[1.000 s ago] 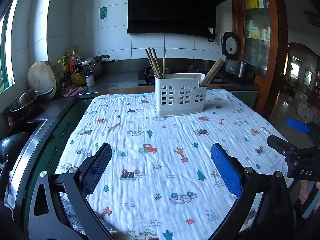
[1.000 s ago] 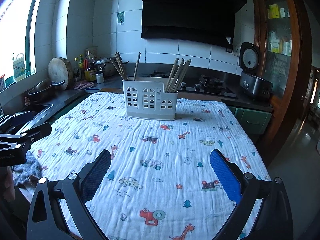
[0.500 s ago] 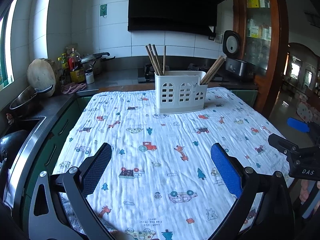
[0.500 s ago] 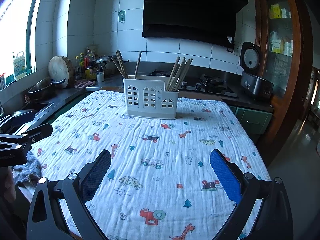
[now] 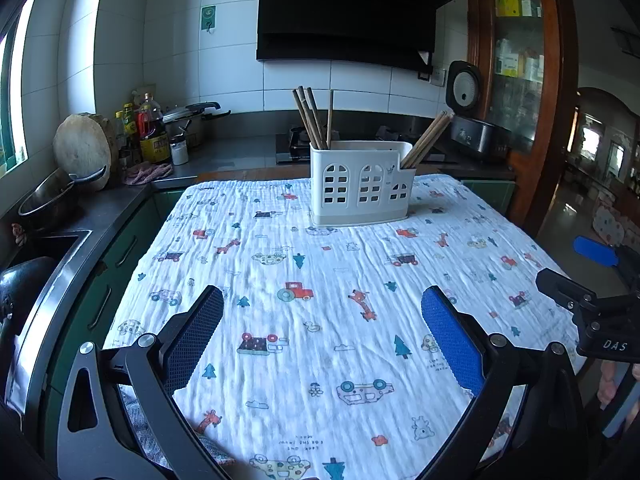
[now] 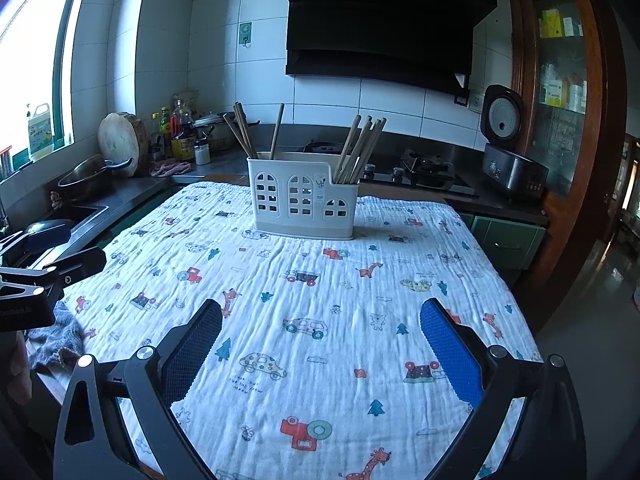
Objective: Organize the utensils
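1. I have the left gripper (image 5: 322, 332) spread wide with nothing between its blue pads; the white utensil holder (image 5: 361, 184) stands well ahead of it, slightly right of centre, at the far end of the table.
2. My right gripper (image 6: 320, 338) is likewise wide open and empty, with the holder (image 6: 303, 204) well ahead and a little left of centre.
3. Dark chopsticks (image 6: 242, 132) lean in the holder's left compartment and lighter chopsticks (image 6: 362, 148) in its right one.
4. The holder sits on a white cloth (image 6: 340, 320) printed with cars and giraffes.
5. Behind the holder I see a gas stove (image 6: 424, 170), a black range hood (image 6: 380, 24) above, and an open rice cooker (image 6: 508, 148) to its right.
6. I cannot count the chopsticks, and their lower ends are hidden inside the holder.
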